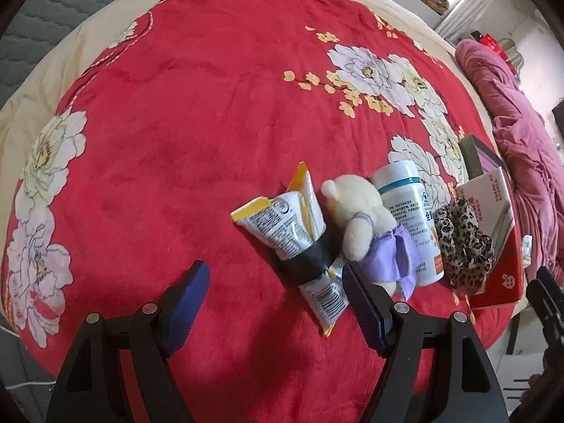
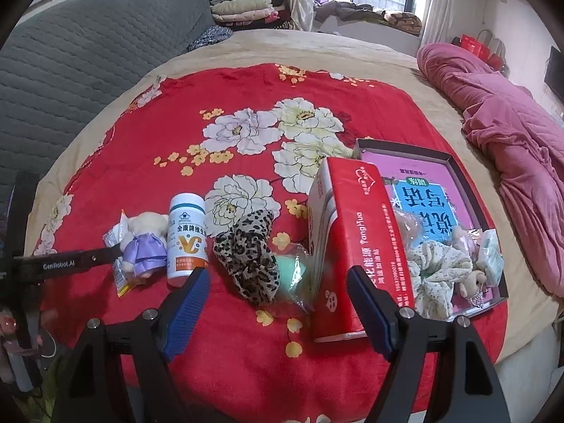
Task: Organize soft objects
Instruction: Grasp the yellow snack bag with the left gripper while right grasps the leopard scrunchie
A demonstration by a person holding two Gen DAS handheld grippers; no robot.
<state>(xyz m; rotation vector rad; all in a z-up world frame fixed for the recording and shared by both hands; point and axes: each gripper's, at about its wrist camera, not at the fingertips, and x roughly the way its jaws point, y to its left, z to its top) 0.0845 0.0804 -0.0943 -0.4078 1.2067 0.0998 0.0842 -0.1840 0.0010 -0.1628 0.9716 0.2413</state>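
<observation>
A cream plush bear in a purple dress (image 1: 366, 225) (image 2: 144, 243) lies on the red floral blanket (image 1: 183, 134), between a taped snack packet (image 1: 299, 239) and a white bottle (image 1: 410, 218) (image 2: 187, 236). A leopard-print scrunchie (image 1: 461, 243) (image 2: 248, 257) lies right of the bottle. A green soft item in a clear bag (image 2: 294, 275) sits beside a red tissue box (image 2: 356, 246). A shallow box (image 2: 458, 172) holds a floral scrunchie (image 2: 437, 275) and small plush items. My left gripper (image 1: 275, 282) is open, just before the packet and bear. My right gripper (image 2: 278, 285) is open before the scrunchie.
A pink quilt (image 2: 511, 134) is bunched along the bed's right side. A grey quilted headboard (image 2: 77, 70) stands at the left. Folded clothes (image 2: 246, 8) are piled beyond the bed under a window. The blanket's near edge drops off below both grippers.
</observation>
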